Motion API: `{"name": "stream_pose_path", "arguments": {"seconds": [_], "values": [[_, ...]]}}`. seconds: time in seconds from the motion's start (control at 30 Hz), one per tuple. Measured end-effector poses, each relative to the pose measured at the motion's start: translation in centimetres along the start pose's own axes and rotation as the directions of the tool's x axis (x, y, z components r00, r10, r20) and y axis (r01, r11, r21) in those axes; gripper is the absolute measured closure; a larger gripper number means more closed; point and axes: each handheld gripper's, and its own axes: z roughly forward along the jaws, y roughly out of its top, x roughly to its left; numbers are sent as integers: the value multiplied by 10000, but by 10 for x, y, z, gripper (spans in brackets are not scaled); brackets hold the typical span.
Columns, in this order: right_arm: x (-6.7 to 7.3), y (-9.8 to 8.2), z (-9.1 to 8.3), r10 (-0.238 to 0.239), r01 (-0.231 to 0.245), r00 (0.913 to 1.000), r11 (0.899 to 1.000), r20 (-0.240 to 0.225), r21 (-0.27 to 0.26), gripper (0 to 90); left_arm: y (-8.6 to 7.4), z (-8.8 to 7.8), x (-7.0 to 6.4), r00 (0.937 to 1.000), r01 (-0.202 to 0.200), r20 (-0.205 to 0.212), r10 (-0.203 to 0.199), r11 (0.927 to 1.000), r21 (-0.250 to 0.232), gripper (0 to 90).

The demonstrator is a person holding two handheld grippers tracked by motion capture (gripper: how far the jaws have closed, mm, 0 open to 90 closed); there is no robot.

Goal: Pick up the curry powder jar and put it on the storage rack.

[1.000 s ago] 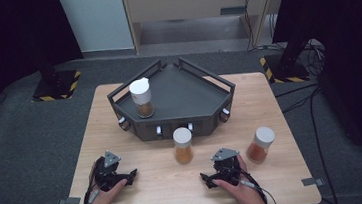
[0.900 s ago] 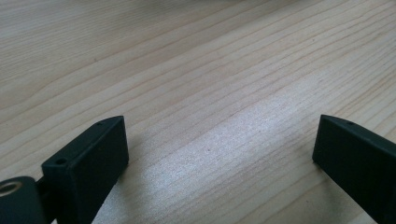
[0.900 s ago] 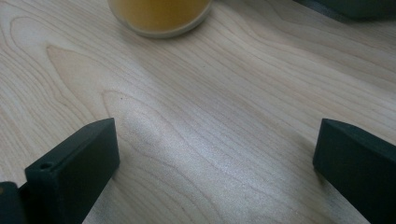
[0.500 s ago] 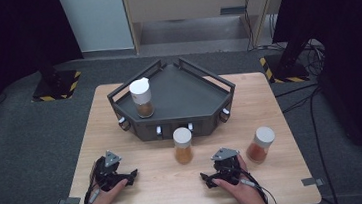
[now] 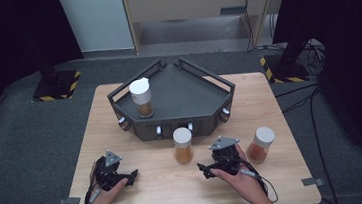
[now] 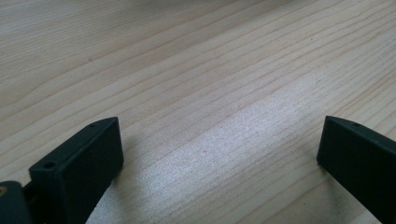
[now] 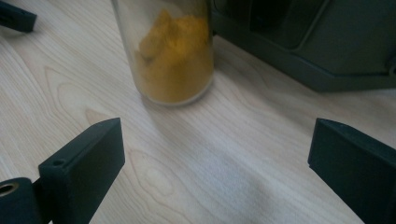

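In the high view, the left tongs (image 5: 126,176) are resting released on the near left of the counter (image 5: 269,98), while the right tongs (image 5: 206,170) are pointing toward the middle jar (image 5: 182,145), which is standing just in front of the dark tray (image 5: 178,89). In the left gripper view, the jaws are gaping wide over bare wood. In the right gripper view, the right tongs' jaws have just been closing slightly, nothing between them; the jar of yellow powder is standing ahead, apart. It is probably light, rigid, smooth-walled and slippery, best taken round its mid-body.
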Motion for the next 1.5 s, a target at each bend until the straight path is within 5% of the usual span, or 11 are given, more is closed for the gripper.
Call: {"name": "stream_pose_path", "arguments": {"seconds": [0.73,1.0,1.5], "values": [[6,36,10,-48,28,9982,9994,-595,-331,74,1,0,-2,9999,66,-79,-66,10000,6,0],[4,40,14,311,-360,9967,9973,-754,-646,108,1,0,-2,9999,68,-81,-68,10000,11,0],[10,48,21,284,-373,9965,9927,-783,-1146,193,1,1,-2,9999,74,-93,-74,10000,8,0]]}}
